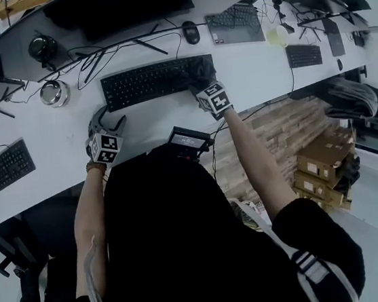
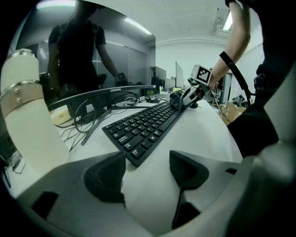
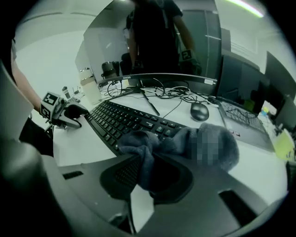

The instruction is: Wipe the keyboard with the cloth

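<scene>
The cloth is pinched in the right tool and lies on the right end of the keyboard. It should be drawn leftward along the key rows with light, even pressure. The left tool, spread and empty, is just beside the near left corner and may steady the keyboard on the counter.

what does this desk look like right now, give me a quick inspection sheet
surface: white desk, bare in patches around the gear
job's things: black keyboard lying flat at centre; dark cloth bunched on its right end
clutter: mouse, round metal dish, second keyboard at left, small keyboard at right
grippers: right gripper shut on the cloth; left gripper open and empty, by the keyboard's left end
cables: black cables loose behind the keyboard
surroundings: curved monitor at the back; cardboard boxes on the floor at right
</scene>
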### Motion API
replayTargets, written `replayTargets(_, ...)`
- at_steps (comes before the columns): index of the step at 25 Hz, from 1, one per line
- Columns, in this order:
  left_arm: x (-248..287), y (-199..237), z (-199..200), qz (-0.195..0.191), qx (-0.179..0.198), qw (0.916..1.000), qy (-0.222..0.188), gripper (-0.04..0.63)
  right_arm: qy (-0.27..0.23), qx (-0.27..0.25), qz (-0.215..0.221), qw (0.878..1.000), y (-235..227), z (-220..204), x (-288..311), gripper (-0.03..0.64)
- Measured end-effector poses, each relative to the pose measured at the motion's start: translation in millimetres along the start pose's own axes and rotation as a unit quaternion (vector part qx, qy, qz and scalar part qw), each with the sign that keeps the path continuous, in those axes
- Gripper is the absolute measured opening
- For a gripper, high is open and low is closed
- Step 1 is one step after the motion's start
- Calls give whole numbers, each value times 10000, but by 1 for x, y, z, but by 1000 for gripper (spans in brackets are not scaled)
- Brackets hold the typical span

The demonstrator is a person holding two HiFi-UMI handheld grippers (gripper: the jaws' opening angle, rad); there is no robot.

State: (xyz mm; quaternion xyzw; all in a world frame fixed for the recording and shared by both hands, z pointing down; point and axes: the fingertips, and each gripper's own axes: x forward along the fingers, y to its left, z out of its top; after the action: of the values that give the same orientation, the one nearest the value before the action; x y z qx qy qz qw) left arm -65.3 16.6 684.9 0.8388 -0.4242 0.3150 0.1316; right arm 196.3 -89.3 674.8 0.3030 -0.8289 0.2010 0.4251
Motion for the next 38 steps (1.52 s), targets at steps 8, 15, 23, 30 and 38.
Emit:
replayTargets(8,0,0,1,-29,22,10000,-14,288,-640,258,-1108,9914,-37,10,-31,285)
replayTargets(15,0,-1,0,-17,12,10000,-1,288,-565,974,-1214,9862,-55,-5,-15,182)
replayTargets(23,-1,0,1,-2,8,10000,-3,288,-547,800,-760,9924,-44,-1,-14,125)
replayTargets(30,0,0,0,1,-5,10000,3,289,-508,307,-341,9977,-10,8,-3,113)
replayTargets(38,-1,-1,1,32,-15,10000,27,290,-324,-520,102,9981,26,18,7,112)
